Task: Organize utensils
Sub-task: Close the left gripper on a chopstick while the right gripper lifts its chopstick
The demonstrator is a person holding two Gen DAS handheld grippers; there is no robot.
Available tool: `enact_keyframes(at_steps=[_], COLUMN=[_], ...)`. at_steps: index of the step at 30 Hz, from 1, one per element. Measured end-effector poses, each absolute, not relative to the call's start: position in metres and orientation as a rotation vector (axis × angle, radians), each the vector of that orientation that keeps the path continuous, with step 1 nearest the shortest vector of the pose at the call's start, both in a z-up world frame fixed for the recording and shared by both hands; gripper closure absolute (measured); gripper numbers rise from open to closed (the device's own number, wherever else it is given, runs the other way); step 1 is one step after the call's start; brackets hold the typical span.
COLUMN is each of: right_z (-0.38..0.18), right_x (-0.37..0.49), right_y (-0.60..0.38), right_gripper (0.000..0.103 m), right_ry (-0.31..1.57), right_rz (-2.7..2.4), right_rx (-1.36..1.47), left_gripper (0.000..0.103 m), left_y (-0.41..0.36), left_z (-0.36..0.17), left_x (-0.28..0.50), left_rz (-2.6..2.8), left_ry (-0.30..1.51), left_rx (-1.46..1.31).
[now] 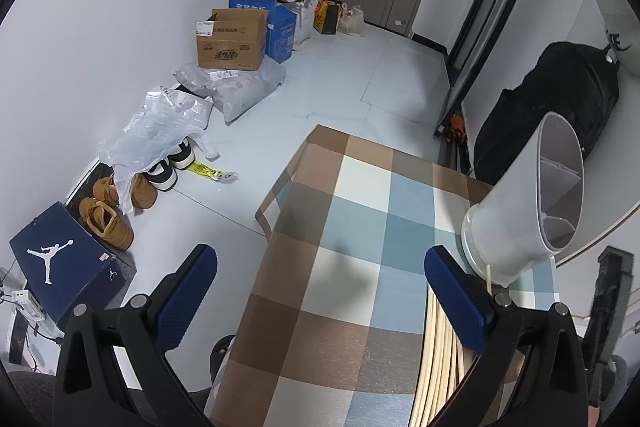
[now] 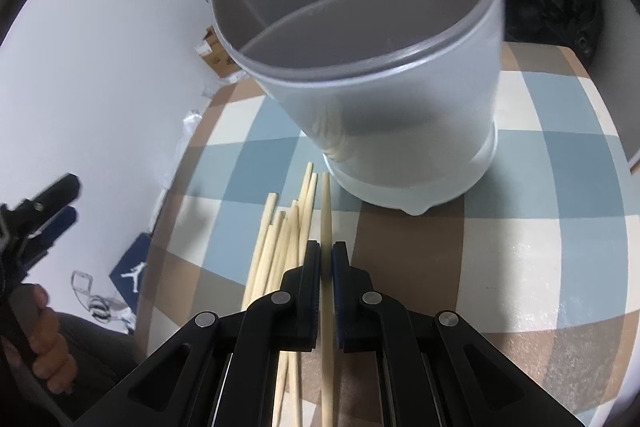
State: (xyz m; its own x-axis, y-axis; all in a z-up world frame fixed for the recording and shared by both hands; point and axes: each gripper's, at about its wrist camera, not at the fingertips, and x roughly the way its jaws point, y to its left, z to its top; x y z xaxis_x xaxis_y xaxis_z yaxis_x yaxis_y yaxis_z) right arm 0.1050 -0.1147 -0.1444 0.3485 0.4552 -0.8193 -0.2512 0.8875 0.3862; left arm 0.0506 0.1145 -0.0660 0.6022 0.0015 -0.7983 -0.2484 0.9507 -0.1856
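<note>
Right wrist view: right gripper (image 2: 326, 259) clamped on one pale wooden chopstick (image 2: 326, 215), near end cut off below, tip pointing far toward frosted white divided utensil holder (image 2: 384, 115). Loose pale chopsticks (image 2: 280, 239) just left on checked tablecloth (image 2: 520, 227). Left gripper (image 1: 320, 287) apart, empty.

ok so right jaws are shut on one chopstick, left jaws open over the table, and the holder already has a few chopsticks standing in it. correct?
Wrong on the holder: the right wrist view shows its compartments empty. The other chopsticks lie loose on the table in front of it. The rest holds: the right gripper is shut on one chopstick, and the left gripper is open over the table.
</note>
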Motion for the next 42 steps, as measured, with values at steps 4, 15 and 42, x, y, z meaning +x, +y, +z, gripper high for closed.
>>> enact_keyframes(at_steps=[4,15,42], right_z=[-0.132,-0.092,-0.065], right_x=[0.099,0.078,0.066], right_y=[-0.121,-0.148,-0.2], right_gripper=[0.098,0.098,0.098], right_ry=[1.085,0.949,0.801], right_rz=[0.488,0.525,0.528], right_rx=[0.25,0.304,0.388], left_gripper=[0.002,0.017,0.031], left_y=[0.104,0.052,0.031], left_z=[-0.074,-0.118,-0.138], left_x=[0.054,0.059,0.088], left_rz=[0.109,-0.038,-0.014], left_ry=[0.964,1.216,1.296], left_rx=[-0.259,-0.099,-0.056])
